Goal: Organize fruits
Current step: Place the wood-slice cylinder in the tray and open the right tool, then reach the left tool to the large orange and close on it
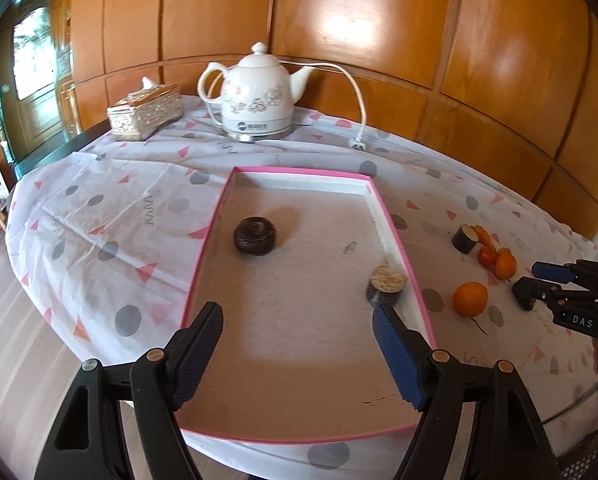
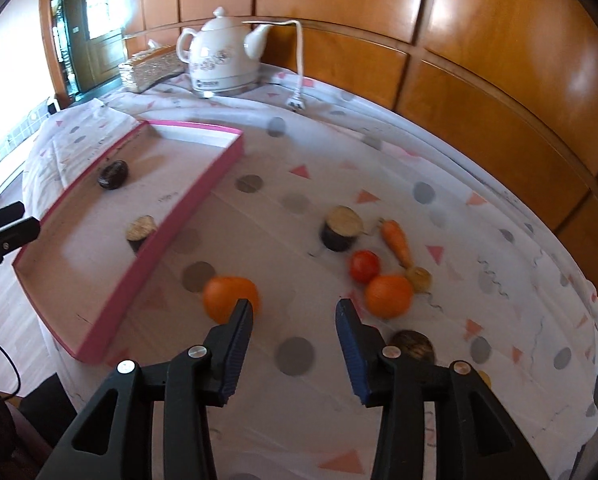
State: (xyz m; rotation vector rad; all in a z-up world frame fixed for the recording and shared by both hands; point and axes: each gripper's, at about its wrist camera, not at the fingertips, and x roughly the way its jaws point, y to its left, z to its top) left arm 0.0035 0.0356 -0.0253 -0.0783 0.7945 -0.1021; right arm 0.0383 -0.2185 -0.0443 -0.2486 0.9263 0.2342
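The left gripper (image 1: 299, 320) hangs over the near end of the pink-rimmed tray (image 1: 209, 236), its jaws spread with nothing between them. Inside the tray lie a dark round fruit (image 1: 255, 236) toward the far left and a cut dark piece with a pale top (image 1: 386, 286) against the right wall.

The right gripper (image 2: 295, 312) is over the patterned cloth on the surface (image 2: 479, 240), to the right of the tray, jaws apart and empty. Just beyond its left fingertip (image 2: 243, 312) lies an orange (image 2: 229, 296), blurred, beside the tray's pink wall but outside it. Past the right fingertip sits a second orange (image 2: 388, 295), touching or nearly touching a red tomato (image 2: 364, 266) and a small pale yellowish fruit (image 2: 419, 279). A carrot (image 2: 396, 241) lies just beyond these, and a second cut dark piece with a pale top (image 2: 340, 228) stands near the tomato. A dark round thing (image 2: 413, 346) is partly hidden behind the right gripper's arm.

At the far edge of the surface, well away from the fruit, stand a white floral electric kettle (image 1: 257, 96) with its cord and plug (image 1: 357, 144) loose on the cloth, and an ornate tissue box (image 1: 145, 114). Wood panelling (image 1: 379, 40) backs the surface.
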